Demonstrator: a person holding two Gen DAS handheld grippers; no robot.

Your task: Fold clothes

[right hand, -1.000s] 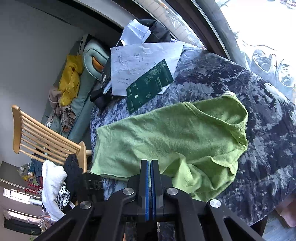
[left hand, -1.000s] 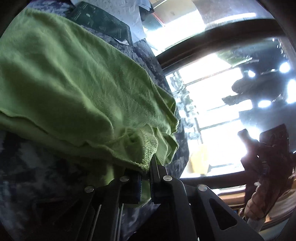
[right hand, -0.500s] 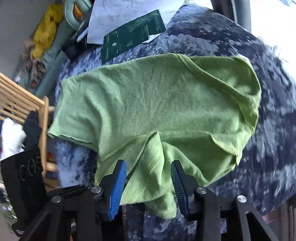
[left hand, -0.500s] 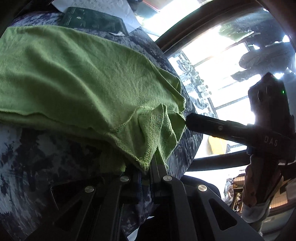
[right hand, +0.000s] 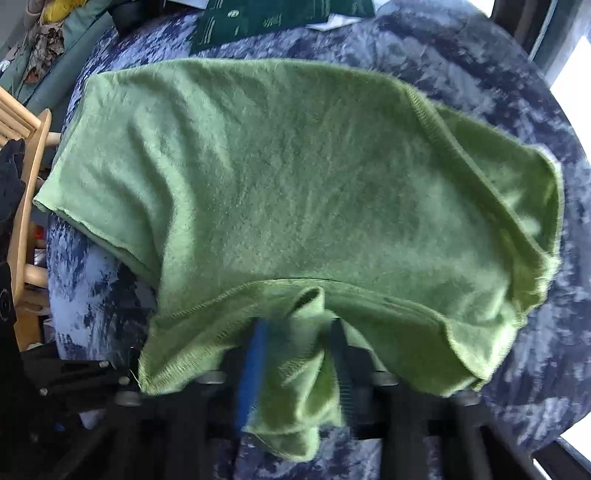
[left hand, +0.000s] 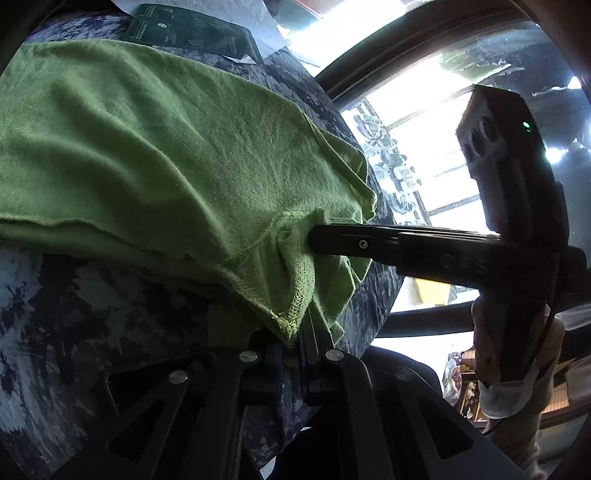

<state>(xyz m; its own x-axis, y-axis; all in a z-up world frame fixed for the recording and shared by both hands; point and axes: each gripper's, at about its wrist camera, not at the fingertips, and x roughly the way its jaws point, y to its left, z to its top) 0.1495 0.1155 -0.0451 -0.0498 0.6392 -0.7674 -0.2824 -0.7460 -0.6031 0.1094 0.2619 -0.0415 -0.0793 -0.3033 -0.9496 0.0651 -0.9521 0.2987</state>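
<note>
A green shirt (left hand: 166,147) (right hand: 295,184) lies spread on a table under a blue mottled cover (left hand: 74,332). My left gripper (left hand: 295,343) is shut on the stitched edge at the shirt's near corner, which drapes over its fingertips. My right gripper (right hand: 297,354) points down at the near hem. Its jaws are closing, and a puckered fold of the shirt is bunched between the blue pads (right hand: 255,354). In the left wrist view the right gripper (left hand: 314,240) comes in from the right, its tip buried in the cloth, with a person's hand (left hand: 509,350) holding it.
A dark green booklet (left hand: 192,33) (right hand: 266,18) and white papers lie at the table's far side. A wooden chair (right hand: 26,206) stands at the left edge. A bright window (left hand: 424,147) is beyond the table's right edge. The cover (right hand: 535,332) drops off around the shirt.
My right gripper came down to the shirt's near hem, opened wide and then closed in on a fold of it. The left gripper kept its grip and barely moved.
</note>
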